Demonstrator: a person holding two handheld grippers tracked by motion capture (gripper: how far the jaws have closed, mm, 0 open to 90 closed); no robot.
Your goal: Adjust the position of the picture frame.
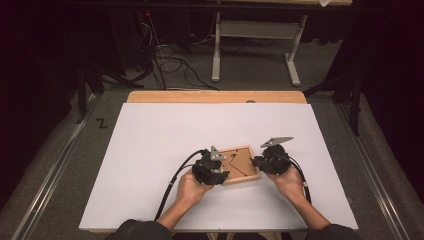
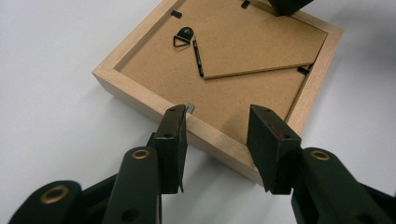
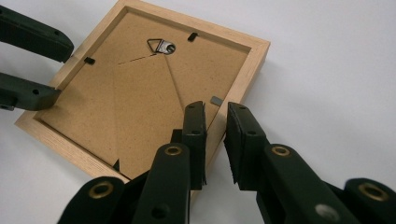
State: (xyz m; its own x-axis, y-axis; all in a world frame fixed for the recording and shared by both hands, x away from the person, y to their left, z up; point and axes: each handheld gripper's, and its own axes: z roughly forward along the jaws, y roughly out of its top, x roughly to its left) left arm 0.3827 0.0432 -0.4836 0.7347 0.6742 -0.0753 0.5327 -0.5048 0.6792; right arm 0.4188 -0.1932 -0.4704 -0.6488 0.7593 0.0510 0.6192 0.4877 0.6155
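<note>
Right gripper view: right gripper (image 3: 215, 140) jaws clenched over frame (image 3: 140, 93) rim; left gripper (image 2: 219, 140) jaws released, straddling opposite rim.

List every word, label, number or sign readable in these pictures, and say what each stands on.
"Z": a black mark on the floor left of the table.
The picture frame, its backing board and both grippers, left and right, show no lettering.
</note>
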